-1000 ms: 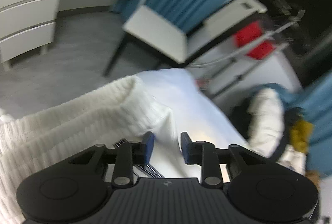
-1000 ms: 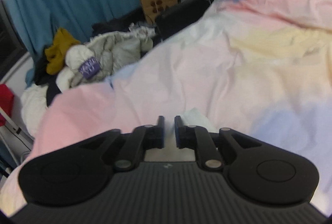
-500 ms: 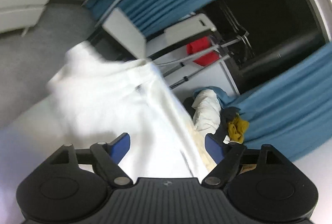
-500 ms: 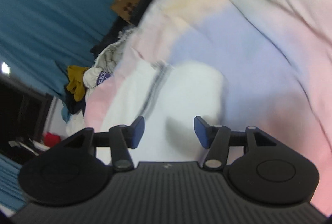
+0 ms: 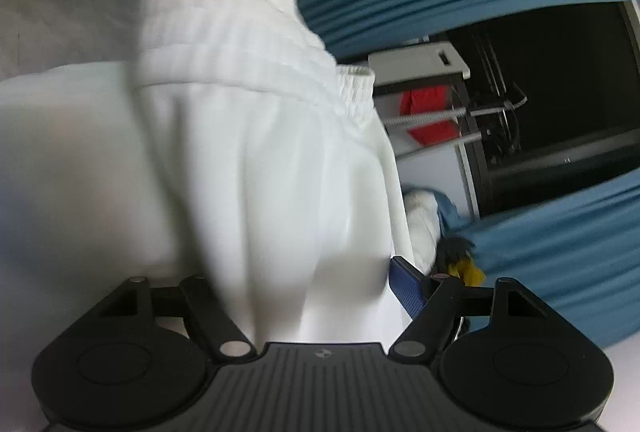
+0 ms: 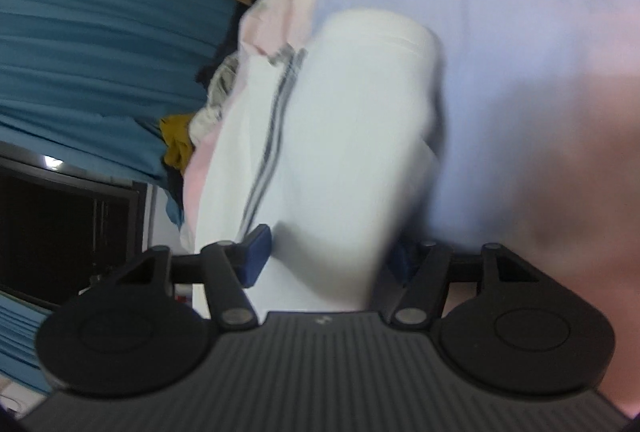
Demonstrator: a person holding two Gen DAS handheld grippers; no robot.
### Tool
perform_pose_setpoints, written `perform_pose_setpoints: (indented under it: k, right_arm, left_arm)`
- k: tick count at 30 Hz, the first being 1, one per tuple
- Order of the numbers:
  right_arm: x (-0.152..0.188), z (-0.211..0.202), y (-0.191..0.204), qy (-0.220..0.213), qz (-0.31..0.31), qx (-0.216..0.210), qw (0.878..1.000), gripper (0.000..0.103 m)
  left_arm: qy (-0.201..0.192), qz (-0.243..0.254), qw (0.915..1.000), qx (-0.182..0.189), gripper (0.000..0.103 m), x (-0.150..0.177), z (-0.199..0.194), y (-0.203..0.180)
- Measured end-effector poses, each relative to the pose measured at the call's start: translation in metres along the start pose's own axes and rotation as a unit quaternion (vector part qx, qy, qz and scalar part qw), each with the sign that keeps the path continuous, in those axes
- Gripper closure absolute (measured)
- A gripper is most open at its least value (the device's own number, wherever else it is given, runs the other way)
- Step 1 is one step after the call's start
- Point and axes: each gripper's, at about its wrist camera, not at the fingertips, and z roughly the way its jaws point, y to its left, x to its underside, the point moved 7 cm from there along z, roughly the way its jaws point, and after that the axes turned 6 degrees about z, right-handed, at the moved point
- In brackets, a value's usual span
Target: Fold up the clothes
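On the pastel bedspread [image 6: 520, 31], one white garment [image 6: 340, 151] (two dark stripes).

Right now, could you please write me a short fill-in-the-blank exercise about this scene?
1. The white fabric trousers have a ribbed elastic ____.
2. The curtains are ____.
3. Dark ____ run along the trousers' side.
4. The trousers lie on a pastel ____.

Missing words: waistband; blue; stripes; bedsheet

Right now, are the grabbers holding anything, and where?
Cannot tell. White trousers lie between the closing jaws of the left gripper, below the waistband, and inside the right gripper, beside the stripes. Blur hides any pinch.
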Motion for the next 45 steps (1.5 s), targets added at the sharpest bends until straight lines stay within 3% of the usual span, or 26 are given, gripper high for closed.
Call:
perform_pose_setpoints:
  k: [2, 5, 7, 10, 19, 27, 30, 35, 38, 45]
  right_arm:
    - [-0.007, 0.008, 0.002, -0.020, -0.016, 0.002, 1.000, 0.071]
    - [-0.013, 0.012, 0.003, -0.036, -0.012, -0.006, 0.999, 0.087]
    - [-0.016, 0.009, 0.012, -0.047, -0.023, -0.011, 0.999, 0.091]
    - [-0.020, -0.004, 0.021, -0.059, -0.049, -0.016, 0.997, 0.093]
    - [-0.017, -0.071, 0.019, -0.043, -0.071, 0.003, 0.997, 0.093]
    - [-0.005, -0.115, 0.006, 0.007, -0.049, 0.010, 0.999, 0.093]
    - [-0.001, -0.126, 0.000, 0.020, -0.052, 0.014, 0.998, 0.093]
    - [0.001, -0.116, -0.024, 0.038, -0.081, 0.063, 0.994, 0.093]
    - [0.003, -0.113, -0.031, 0.040, -0.086, 0.070, 0.993, 0.093]
    - [0.005, -0.113, -0.033, 0.038, -0.107, 0.072, 0.991, 0.093]
  left_arm:
    - [-0.014, -0.001, 0.9999, -0.009, 0.053, -0.005, 0.016, -0.003]
    - [-0.015, 0.002, 0.9998, -0.015, 0.072, -0.011, 0.031, -0.008]
    - [-0.017, 0.018, 0.9996, -0.012, 0.087, -0.015, 0.027, -0.012]
    - [-0.026, 0.028, 0.9993, 0.000, 0.090, -0.022, 0.008, -0.018]
    - [-0.030, 0.055, 0.9980, -0.004, 0.091, -0.024, -0.089, -0.024]
    - [-0.020, 0.088, 0.9954, -0.033, 0.091, -0.026, -0.229, -0.005]
    - [-0.017, 0.102, 0.9935, -0.047, 0.091, -0.023, -0.264, 0.008]
    - [0.012, 0.092, 0.9914, -0.092, 0.090, -0.001, -0.280, 0.053]
    - [0.008, 0.115, 0.9893, -0.090, 0.087, 0.008, -0.278, 0.059]
    - [0.016, 0.116, 0.9893, -0.087, 0.062, 0.017, -0.281, 0.060]
